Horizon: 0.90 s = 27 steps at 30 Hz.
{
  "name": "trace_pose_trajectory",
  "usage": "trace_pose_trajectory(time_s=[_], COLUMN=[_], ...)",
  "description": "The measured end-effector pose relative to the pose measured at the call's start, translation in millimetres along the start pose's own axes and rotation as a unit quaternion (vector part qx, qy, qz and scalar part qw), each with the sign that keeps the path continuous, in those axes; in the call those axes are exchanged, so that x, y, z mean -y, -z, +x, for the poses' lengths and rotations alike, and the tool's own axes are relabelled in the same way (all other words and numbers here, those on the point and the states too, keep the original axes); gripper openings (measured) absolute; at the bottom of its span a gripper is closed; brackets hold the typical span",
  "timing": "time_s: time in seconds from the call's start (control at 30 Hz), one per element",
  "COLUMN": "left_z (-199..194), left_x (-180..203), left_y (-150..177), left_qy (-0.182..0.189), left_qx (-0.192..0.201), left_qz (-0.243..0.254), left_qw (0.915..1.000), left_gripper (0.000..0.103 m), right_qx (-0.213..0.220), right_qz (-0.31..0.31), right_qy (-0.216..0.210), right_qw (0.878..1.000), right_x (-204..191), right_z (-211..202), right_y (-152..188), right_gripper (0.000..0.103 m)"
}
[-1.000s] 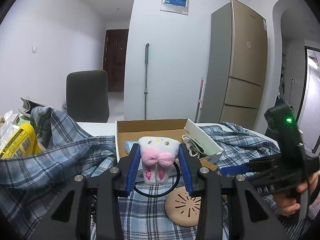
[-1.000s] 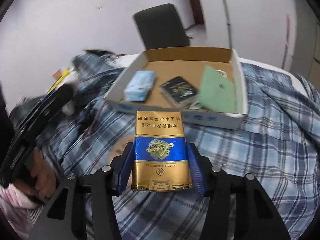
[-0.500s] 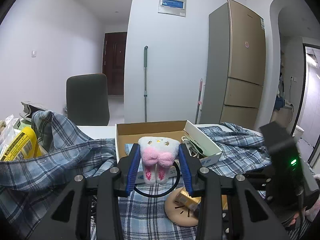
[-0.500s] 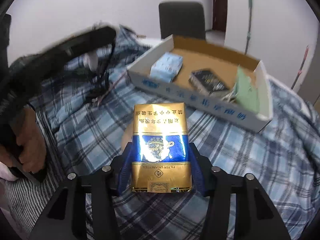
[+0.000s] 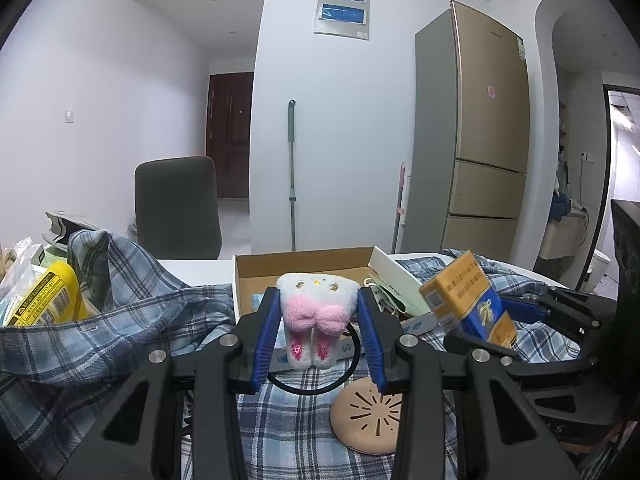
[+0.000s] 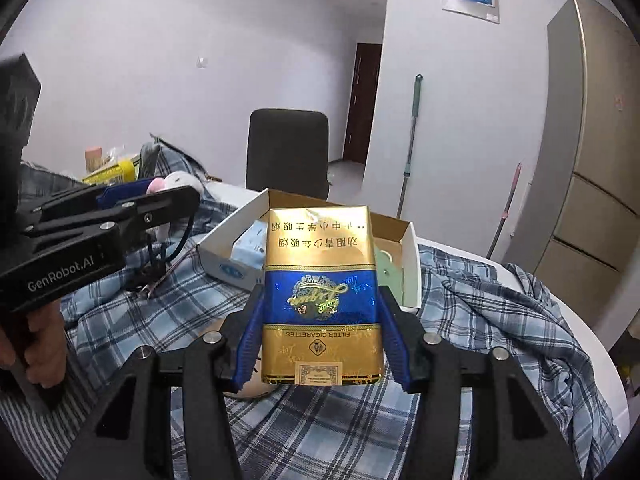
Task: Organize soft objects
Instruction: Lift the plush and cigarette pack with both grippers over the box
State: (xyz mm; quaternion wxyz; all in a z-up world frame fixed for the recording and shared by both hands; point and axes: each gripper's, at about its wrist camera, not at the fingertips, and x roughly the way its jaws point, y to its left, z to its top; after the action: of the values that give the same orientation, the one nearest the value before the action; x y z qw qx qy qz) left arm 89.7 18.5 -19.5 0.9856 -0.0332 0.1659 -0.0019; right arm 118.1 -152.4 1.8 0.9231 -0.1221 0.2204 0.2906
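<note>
My left gripper (image 5: 318, 336) is shut on a small white and pink plush toy (image 5: 316, 320) with a black hair-tie loop (image 5: 312, 382) hanging under it. It is held above the plaid cloth, just in front of the open cardboard box (image 5: 304, 268). My right gripper (image 6: 320, 320) is shut on a gold and blue soft cigarette pack (image 6: 320, 296), raised above the cloth before the same box (image 6: 410, 264). The pack also shows in the left wrist view (image 5: 466, 300), to the right of the toy. The left gripper shows in the right wrist view (image 6: 120, 216).
A blue plaid cloth (image 5: 120, 320) covers the round white table (image 6: 592, 328). A tan round disc (image 5: 370, 420) lies on it below the grippers. The box holds a blue tissue pack (image 6: 248, 248) and a green pouch (image 6: 390, 272). A yellow packet (image 5: 44, 300) lies at far left. A dark chair (image 5: 178, 208) stands behind.
My right gripper has lifted and tilted up with the cigarette pack, bringing it level with the box and beside the left gripper. My left gripper has stayed almost still with the plush toy.
</note>
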Motion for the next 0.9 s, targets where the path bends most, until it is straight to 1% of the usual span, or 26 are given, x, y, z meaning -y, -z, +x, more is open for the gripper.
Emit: trace_pose_trajectory(time_s=[0.17,0.37,0.47,0.57,0.63,0.73,0.8,0.9], left_z=[-4,-10,-11,-12,-14,-21,-21,-18], left_x=[1,10,9,8,7,6,10,8], left_y=[0,1,1,0,-1,-6,-13,-27], left_qy=[-0.001,-0.005,-0.006,-0.007,-0.009,-0.005,-0.01,-0.006], left_qx=[0.007,0.023,0.027,0.029,0.031,0.046,0.055,0.063], left_qz=[0.005,0.025,0.024,0.022,0.021,0.016,0.028,0.02], left_qw=[1.0,0.9994,0.9993,0.9993,0.9993,0.9988,0.998,0.9978], left_gripper=[0.04,0.04,0.04,0.04,0.04,0.04,0.04,0.04], right_qx=[0.012,0.026,0.031,0.05,0.064,0.057,0.072,0.101], right_qz=[0.011,0.009,0.012,0.022,0.03,0.03,0.026,0.018], right_qy=[0.0,-0.001,-0.001,0.002,0.004,0.013,0.024,0.029], right_qw=[1.0,1.0,0.999,0.999,0.997,0.998,0.997,0.994], right_x=[4,6,8,12,16,19,23,29], right_z=[-11,-17,-19,-25,-29,-22,-17,-9], right_y=[0,2,1,0,-4,-11,-17,-35], right_gripper=[0.052,0.052,0.052,0.052,0.053,0.053,0.053,0.053])
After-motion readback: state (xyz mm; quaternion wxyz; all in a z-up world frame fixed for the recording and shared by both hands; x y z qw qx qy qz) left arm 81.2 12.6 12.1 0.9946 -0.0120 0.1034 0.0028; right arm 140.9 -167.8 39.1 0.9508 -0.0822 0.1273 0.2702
